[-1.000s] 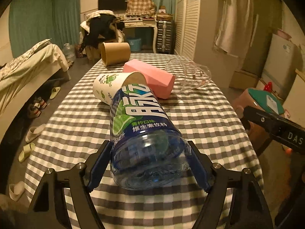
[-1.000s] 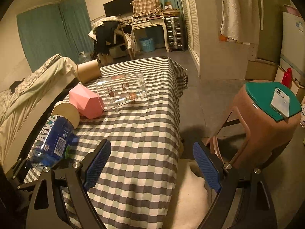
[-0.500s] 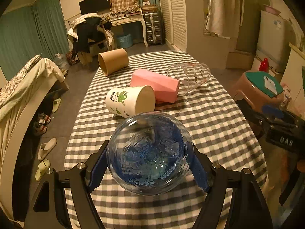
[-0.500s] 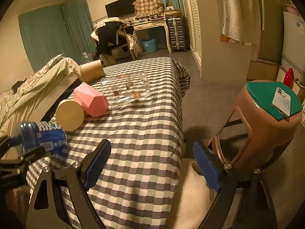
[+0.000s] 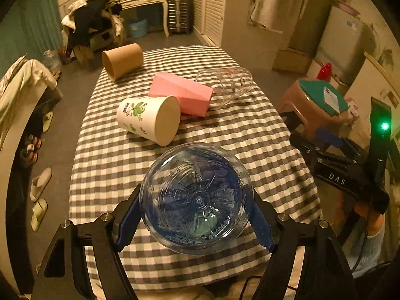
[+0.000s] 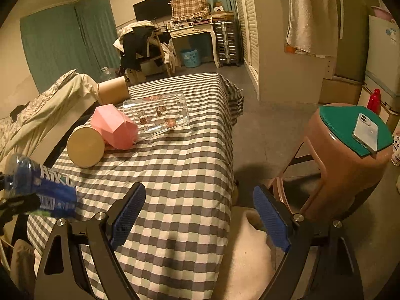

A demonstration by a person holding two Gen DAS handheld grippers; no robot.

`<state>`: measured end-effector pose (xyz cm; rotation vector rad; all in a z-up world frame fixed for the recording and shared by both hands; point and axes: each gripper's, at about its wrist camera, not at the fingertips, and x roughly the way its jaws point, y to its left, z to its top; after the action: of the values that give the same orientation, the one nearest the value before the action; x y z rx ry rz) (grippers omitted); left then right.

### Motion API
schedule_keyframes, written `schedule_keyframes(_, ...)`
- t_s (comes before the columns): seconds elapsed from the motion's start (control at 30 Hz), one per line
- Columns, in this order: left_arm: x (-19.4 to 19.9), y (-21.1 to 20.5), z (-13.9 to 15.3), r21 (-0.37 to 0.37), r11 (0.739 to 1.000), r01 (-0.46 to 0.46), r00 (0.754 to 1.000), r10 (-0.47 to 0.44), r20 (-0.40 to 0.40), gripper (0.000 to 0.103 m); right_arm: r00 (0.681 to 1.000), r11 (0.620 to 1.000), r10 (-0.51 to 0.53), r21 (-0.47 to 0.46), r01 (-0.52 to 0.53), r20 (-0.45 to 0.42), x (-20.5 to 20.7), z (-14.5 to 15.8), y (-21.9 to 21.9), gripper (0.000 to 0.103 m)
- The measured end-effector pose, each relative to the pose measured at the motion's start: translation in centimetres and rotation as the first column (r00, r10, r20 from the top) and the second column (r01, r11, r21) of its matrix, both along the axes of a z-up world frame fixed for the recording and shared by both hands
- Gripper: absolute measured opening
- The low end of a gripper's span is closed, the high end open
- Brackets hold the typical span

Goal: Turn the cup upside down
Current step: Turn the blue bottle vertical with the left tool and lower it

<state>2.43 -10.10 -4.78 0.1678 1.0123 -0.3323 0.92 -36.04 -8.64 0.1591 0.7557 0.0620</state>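
Observation:
My left gripper point(image 5: 196, 215) is shut on a blue plastic bottle cup point(image 5: 196, 205); its ribbed bottom faces my camera above the checked table point(image 5: 237, 135). It also shows in the right wrist view point(image 6: 42, 192), held off the table at the left. My right gripper point(image 6: 198, 222) is open and empty over the table's near right edge. A white paper cup point(image 5: 150, 118), a pink faceted cup point(image 5: 181, 93), a clear glass cup point(image 5: 225, 86) and a brown paper cup point(image 5: 122, 61) lie on their sides.
A brown stool point(image 6: 350, 155) with a green top and a phone point(image 6: 366, 131) stands right of the table. A bed point(image 6: 37, 115) runs along the left. Slippers point(image 5: 40, 195) lie on the floor at left.
My left gripper has lifted the bottle cup off the table and tipped it from lying flat until its bottom faces my camera. My right gripper has stayed open in place.

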Motion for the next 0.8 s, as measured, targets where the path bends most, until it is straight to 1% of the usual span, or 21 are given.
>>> schedule_keyframes(0.13,1.5,-0.2,-0.4,-0.013,1.0,0.003,1.0,-0.003,-0.002,0.078,1.0,1.0,0.011,-0.006,-0.011,-0.003,0.1,-0.1,0.5,0.088)
schedule_keyframes(0.2,2.6,-0.2,-0.8,-0.002,1.0,-0.01,1.0,0.01,0.004,0.076,1.0,1.0,0.011,-0.01,-0.011,-0.004,0.0,-0.1,0.5,0.088)
schedule_keyframes(0.3,3.5,0.2,-1.3,-0.005,0.999,-0.031,1.0,0.031,-0.001,0.075,1.0,1.0,0.005,-0.016,-0.005,-0.007,0.0,-0.1,0.5,0.088)
schedule_keyframes(0.5,2.7,1.3,-1.2,-0.07,0.997,-0.035,0.999,0.036,0.012,0.075,1.0,1.0,-0.01,-0.026,0.01,-0.009,-0.1,0.0,0.4,0.088)
schedule_keyframes(0.63,2.1,1.5,-1.0,-0.069,0.997,-0.023,0.998,0.026,0.048,0.077,1.0,0.999,0.004,-0.039,-0.004,-0.005,-0.2,0.4,1.0,0.088)
schedule_keyframes(0.7,1.8,1.6,-0.6,-0.06,0.998,-0.027,0.996,0.032,0.082,0.084,1.0,0.999,0.014,-0.046,-0.014,0.001,-0.3,0.7,1.5,0.088)
schedule_keyframes(0.8,1.5,2.0,0.0,-0.055,0.998,-0.026,0.992,0.033,0.126,0.085,1.0,0.998,0.025,-0.061,-0.024,0.016,-0.7,1.4,2.4,0.088)
